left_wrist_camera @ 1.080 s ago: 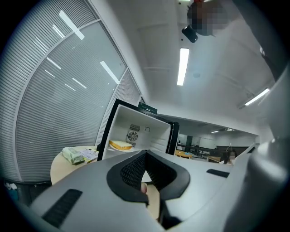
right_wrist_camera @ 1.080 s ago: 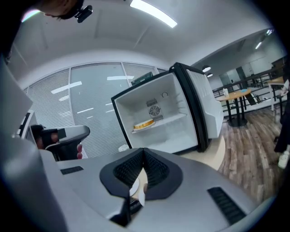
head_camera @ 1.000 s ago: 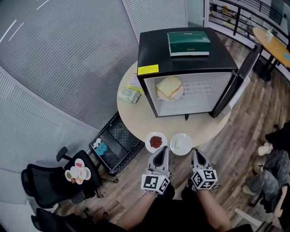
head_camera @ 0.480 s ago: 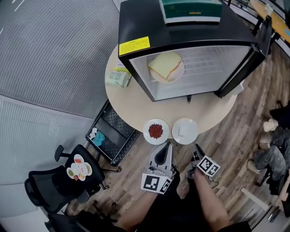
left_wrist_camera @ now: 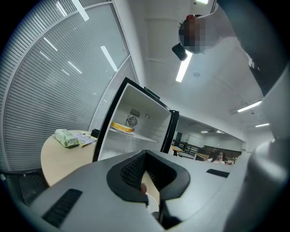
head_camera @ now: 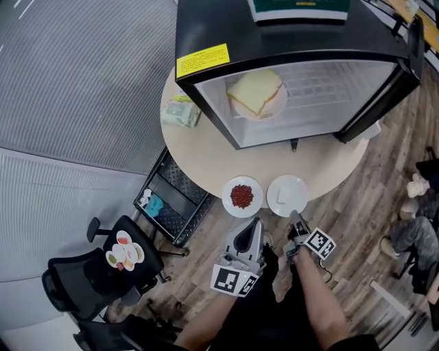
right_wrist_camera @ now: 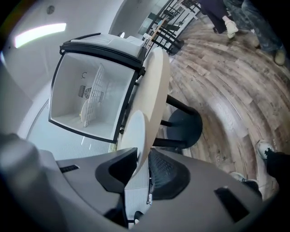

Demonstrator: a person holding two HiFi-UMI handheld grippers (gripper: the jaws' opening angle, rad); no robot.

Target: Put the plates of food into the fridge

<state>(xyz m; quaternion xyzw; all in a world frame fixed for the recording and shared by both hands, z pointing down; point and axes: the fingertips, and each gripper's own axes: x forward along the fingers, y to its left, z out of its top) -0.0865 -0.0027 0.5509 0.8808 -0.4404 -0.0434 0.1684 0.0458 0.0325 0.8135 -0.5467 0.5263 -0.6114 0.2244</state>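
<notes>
Two plates waited on the round table point(head_camera: 206, 154), in front of the black fridge point(head_camera: 212, 24) standing on it with its door swung wide. Only the head view took in both plates together, plus the green box point(head_camera: 298, 8) on the fridge top, a green packet point(head_camera: 180, 113) beside the fridge, a dark crate point(head_camera: 175, 206) under the table and a black chair point(head_camera: 82, 277) with a small colourful dish on its seat. The left gripper view alone showed the fan grille at the back of the fridge, ceiling lights and a distant seated person. The right gripper view, rolled on its side, alone showed the table's pedestal foot and shoes on the wooden floor.

Inside the fridge, a sandwich point(head_camera: 255, 91) on a white plate sat on the wire shelf. On the table's near edge, the left plate point(head_camera: 228, 199) held red bits and the right plate point(head_camera: 296, 186) a pale piece.

Left gripper point(head_camera: 254, 221) hovered just short of the red-food plate, its jaws narrowly apart with nothing between them. Right gripper point(head_camera: 293, 214) had just been opening its jaws; they stood wide, with the near rim of the right plate between them, ungripped.
</notes>
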